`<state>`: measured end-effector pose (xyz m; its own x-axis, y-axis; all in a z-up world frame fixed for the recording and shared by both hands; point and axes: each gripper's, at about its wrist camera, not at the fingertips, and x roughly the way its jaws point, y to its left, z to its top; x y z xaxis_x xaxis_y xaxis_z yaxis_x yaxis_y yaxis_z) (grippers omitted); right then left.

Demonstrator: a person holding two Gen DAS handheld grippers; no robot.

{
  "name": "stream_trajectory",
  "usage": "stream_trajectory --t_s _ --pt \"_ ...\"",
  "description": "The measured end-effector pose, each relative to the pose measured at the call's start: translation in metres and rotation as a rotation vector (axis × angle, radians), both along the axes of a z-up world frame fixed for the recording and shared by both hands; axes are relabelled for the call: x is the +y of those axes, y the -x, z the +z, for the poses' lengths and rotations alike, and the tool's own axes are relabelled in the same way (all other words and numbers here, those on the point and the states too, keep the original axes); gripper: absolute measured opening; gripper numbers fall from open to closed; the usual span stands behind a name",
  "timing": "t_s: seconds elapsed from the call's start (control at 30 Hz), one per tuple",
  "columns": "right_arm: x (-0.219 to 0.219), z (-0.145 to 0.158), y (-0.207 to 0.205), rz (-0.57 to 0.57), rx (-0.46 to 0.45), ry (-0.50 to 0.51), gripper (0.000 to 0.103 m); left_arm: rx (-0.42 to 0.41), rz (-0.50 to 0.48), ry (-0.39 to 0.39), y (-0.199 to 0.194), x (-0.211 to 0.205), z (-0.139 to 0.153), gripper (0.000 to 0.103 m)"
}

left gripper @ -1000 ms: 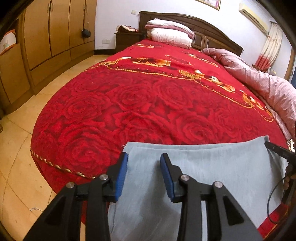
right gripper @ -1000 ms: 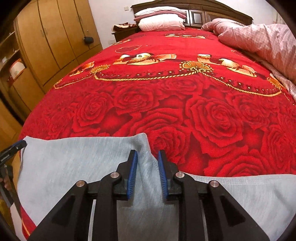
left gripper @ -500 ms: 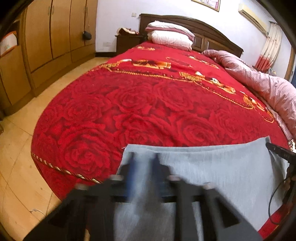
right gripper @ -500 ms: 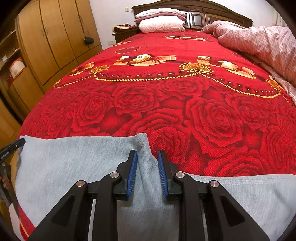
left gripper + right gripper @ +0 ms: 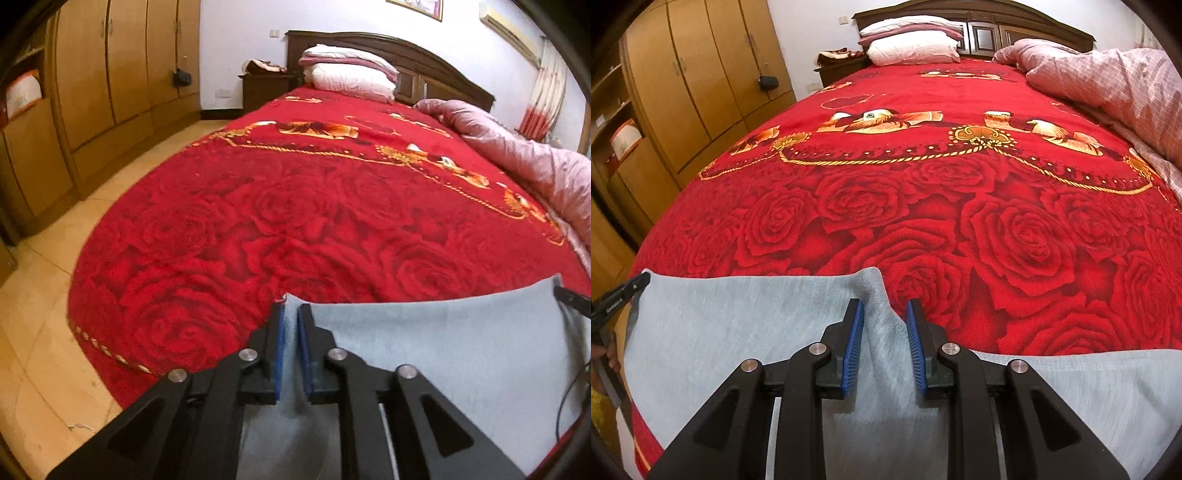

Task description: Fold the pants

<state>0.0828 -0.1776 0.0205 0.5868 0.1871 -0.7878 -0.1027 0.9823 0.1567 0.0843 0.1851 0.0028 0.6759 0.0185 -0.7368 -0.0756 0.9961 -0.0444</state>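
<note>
Left gripper (image 5: 290, 317) pinched nearly closed on the far left corner of the grey pants (image 5: 443, 354), right gripper (image 5: 884, 319) parted over the pants' crotch edge, gripping nothing, red rose bedspread (image 5: 923, 206) beneath and beyond, pillows (image 5: 912, 50) far ahead, wardrobe (image 5: 110, 74) leftward.

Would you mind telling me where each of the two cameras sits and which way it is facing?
Left wrist: rides the left tongs, facing up the red bedspread to the pillows; tongs nearly closed on the corner of the grey pants.
Right wrist: rides the right tongs, facing the headboard; tongs open over the pants' upper edge.
Shared: pants, bedspread, pillows, pink quilt, wardrobe; each view catches the other tongs at its edge.
</note>
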Motion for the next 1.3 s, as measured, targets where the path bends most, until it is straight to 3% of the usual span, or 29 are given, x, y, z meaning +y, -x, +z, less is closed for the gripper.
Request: stream_trajectory --t_s 0.03,0.07,0.17,0.27,0.43,0.5,0.6,0.8,0.97,1.03,1.3 --pt "-0.001 0.003 0.001 -0.012 0.004 -0.006 0.024 0.007 0.019 -0.010 0.001 0.002 0.002 0.026" --pt "-0.002 0.007 0.003 -0.027 0.001 -0.017 0.024 0.009 0.045 -0.016 0.005 0.006 0.007 0.028" --pt "-0.001 0.025 0.015 -0.041 -0.041 -0.031 0.026 -0.027 0.091 -0.040 0.021 0.013 0.023 0.028" --pt "0.009 0.037 0.022 -0.015 -0.070 -0.012 0.026 -0.069 0.070 -0.018 0.040 0.010 0.042 0.028" --pt "0.039 0.019 0.013 0.073 0.041 0.022 0.027 -0.034 -0.059 0.107 0.040 -0.013 0.039 0.028" --pt "0.048 0.003 0.005 0.081 0.101 0.069 0.027 0.026 -0.077 0.139 0.028 -0.023 0.022 0.028" --pt "0.053 0.000 -0.002 0.107 0.054 0.117 0.028 0.080 -0.075 0.059 0.017 -0.031 -0.001 0.029" --pt "0.053 0.005 -0.019 0.100 0.049 0.103 0.028 0.104 -0.016 0.002 0.016 -0.027 0.012 0.027" --pt "0.029 0.026 0.006 0.056 0.049 0.045 0.029 0.087 -0.026 0.075 0.044 -0.026 0.030 0.033" --pt "0.014 0.034 0.026 0.036 0.046 0.074 0.029 0.088 -0.046 0.093 0.058 -0.031 0.033 0.038" --pt "-0.067 0.040 0.090 -0.132 0.050 0.181 0.030 0.117 -0.104 0.133 0.081 -0.063 0.028 0.040"
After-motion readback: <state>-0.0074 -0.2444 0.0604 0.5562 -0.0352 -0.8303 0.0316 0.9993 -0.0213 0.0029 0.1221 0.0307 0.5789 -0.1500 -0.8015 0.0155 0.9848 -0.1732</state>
